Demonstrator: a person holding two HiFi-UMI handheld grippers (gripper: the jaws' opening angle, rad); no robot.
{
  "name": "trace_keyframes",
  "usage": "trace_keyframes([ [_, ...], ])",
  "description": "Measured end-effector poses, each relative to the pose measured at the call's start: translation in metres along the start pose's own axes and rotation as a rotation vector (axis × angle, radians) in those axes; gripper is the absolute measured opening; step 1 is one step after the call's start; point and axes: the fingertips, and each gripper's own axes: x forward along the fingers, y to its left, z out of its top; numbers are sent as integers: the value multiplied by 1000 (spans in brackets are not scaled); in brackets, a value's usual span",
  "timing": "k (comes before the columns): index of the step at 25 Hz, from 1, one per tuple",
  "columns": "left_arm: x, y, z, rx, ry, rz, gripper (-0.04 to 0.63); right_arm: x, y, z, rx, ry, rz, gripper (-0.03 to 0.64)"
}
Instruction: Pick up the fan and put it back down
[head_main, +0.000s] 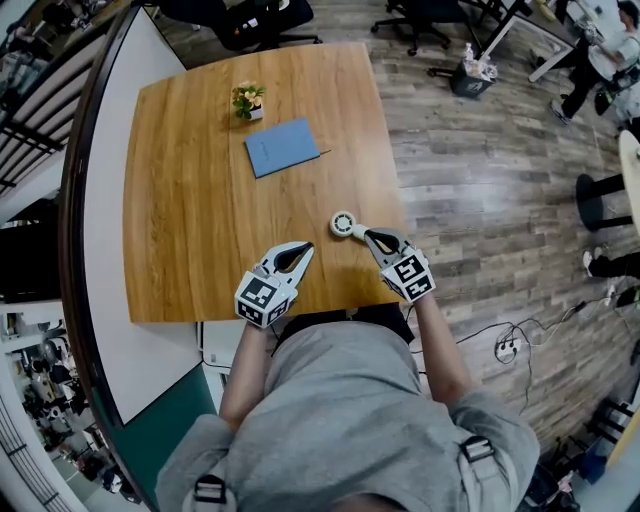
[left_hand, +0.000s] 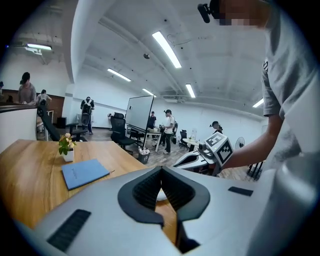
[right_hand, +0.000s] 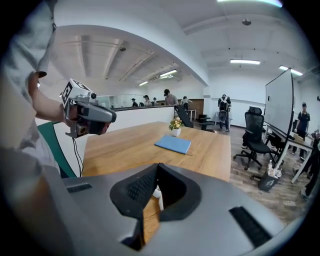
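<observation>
On the wooden table (head_main: 190, 200), toward its far edge, a small potted plant (head_main: 248, 100) stands upright, and a blue notebook (head_main: 282, 146) lies flat just nearer than it, both about midway across the table's width. Above the table's near edge, the left gripper (head_main: 305, 247) points toward the table's far right; its jaws are closed tip to tip with nothing between them. The fan (head_main: 343, 224), small and white with a round head, lies on the table close to its near right corner, handle turned toward the table's right edge. Over that same corner is the right gripper (head_main: 368, 233), jaws pressed together and empty; in the right gripper view the fan shows on the table below the closed tips, not clasped
</observation>
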Motion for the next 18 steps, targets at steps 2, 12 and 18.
trace_keyframes([
  [2,1,0,3,2,-3,-3,19,-6,0,7,-3,-6,-6,5],
  [12,6,-10,7,37,11,-15,19,-17,2,10,-12,-9,-19,5],
  [18,6,-10,4,43,27,-11,20,-20,-1,6,-14,-9,-28,5],
])
